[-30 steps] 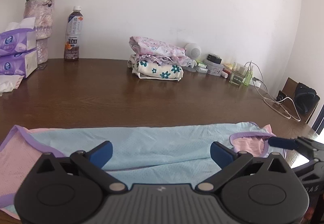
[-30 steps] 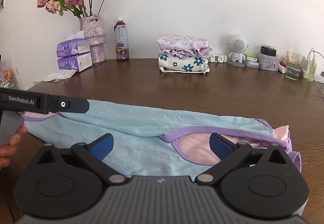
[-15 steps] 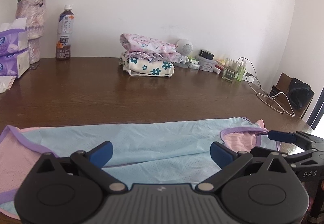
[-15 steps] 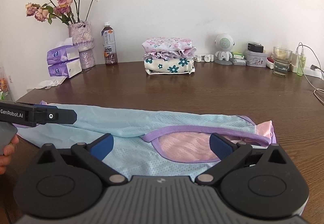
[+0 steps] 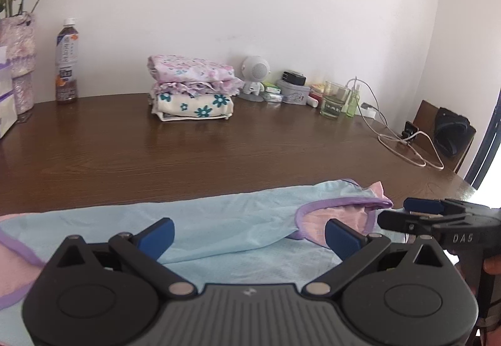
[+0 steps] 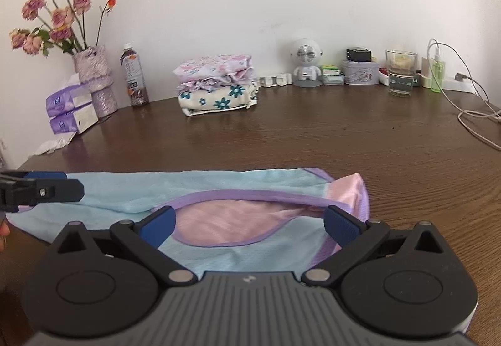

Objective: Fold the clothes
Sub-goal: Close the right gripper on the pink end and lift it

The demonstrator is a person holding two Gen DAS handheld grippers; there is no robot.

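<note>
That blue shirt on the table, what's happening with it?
A person is folding clothes with a gripper tool in each hand. The light blue top with purple trim lies flat on the brown table. The left gripper and the right gripper are both open, just above it, not pinching it. A stack of folded clothes sits by the wall.

Grippers: two, left gripper (image 5: 249, 236) at 6 o'clock, right gripper (image 6: 249, 225)
Garment being folded: one light-blue top (image 6: 200, 189)
Folded clothes (image 6: 217, 84): one stack, 12 o'clock
Tissue packs (image 6: 70, 109): two, 9 o'clock
Bottle (image 6: 134, 80): one
</note>
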